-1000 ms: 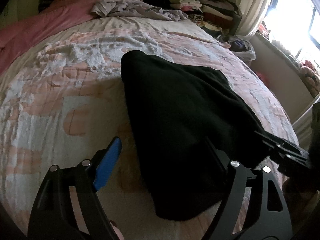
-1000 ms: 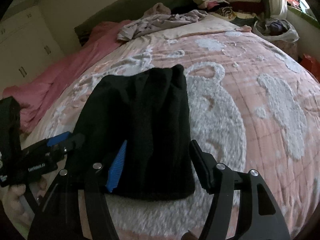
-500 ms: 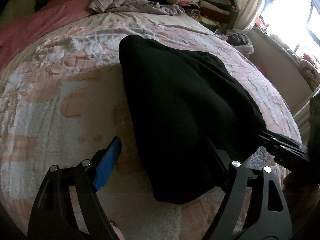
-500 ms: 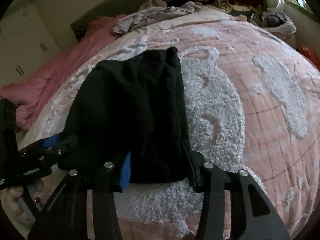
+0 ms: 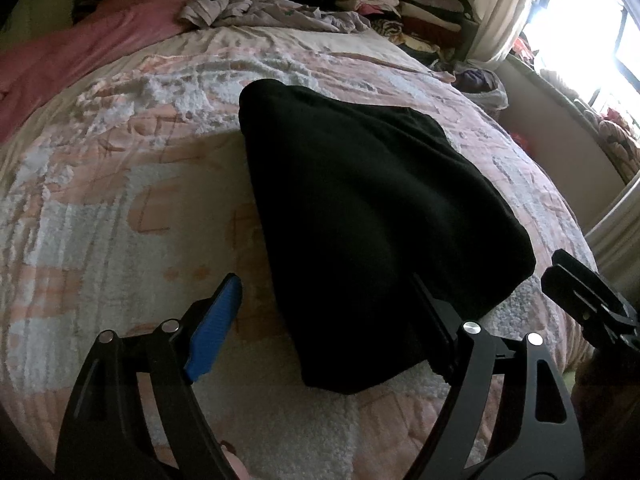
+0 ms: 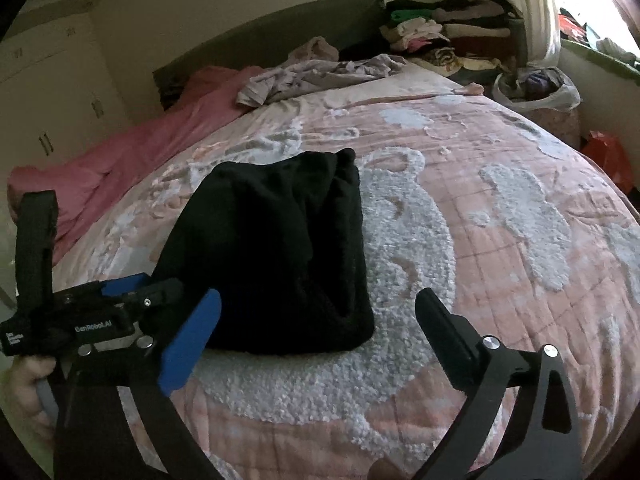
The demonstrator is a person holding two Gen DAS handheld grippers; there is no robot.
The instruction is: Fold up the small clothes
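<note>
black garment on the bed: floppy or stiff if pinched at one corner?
Likely floppy: the black garment lies in soft folds, moulded to the blanket. Its fuzzy, thick look suggests good grip and some weight. One corner would probably let the fold fall open.

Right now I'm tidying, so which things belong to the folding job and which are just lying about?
In the job: black garment, left gripper, right gripper.

Lying about: pink sheet, crumpled lilac clothing, stacked clothes pile, white bag.

Both wrist views look low across the bed (image 5: 100, 200), sharing the black garment (image 6: 276, 248).
</note>
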